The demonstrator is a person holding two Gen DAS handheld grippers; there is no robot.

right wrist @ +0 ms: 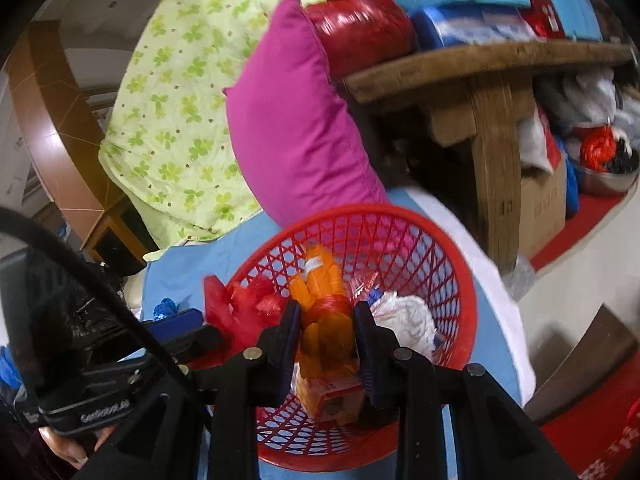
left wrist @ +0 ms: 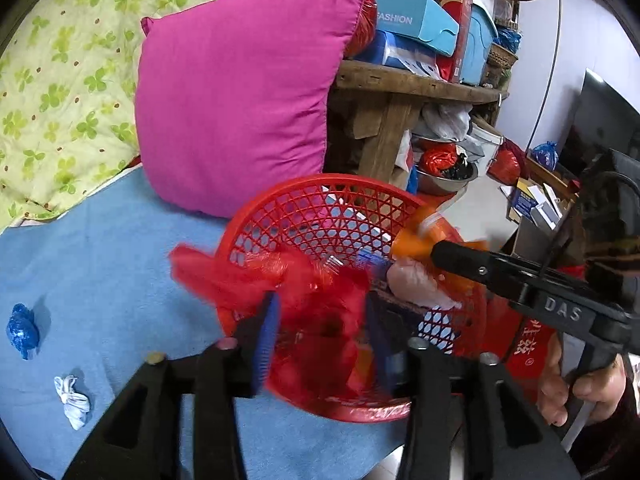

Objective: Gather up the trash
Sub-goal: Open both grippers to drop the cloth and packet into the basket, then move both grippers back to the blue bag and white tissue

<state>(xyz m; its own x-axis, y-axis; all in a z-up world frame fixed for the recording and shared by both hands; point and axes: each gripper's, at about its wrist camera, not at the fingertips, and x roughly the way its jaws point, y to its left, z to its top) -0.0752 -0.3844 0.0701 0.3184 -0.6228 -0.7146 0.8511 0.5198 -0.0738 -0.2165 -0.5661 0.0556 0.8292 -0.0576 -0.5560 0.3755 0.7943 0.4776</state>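
Blue-sheeted bed (left wrist: 100,248) carries a red plastic lattice basket (right wrist: 400,224). Right gripper (right wrist: 327,334) fingers clamp an orange plastic bundle (right wrist: 320,280) over it; left gripper (left wrist: 320,340) fingers, half-spread, straddle a crumpled red plastic bag (left wrist: 316,300).

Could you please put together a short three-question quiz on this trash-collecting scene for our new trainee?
1. True or false: the red basket is empty.
2. What does the right gripper clamp: A) orange bundle, B) pink pillow, C) blue bag?
3. Name the scrap lying near the blue bag on the blue sheet.

Key: 1 false; 2 A; 3 the white wad.
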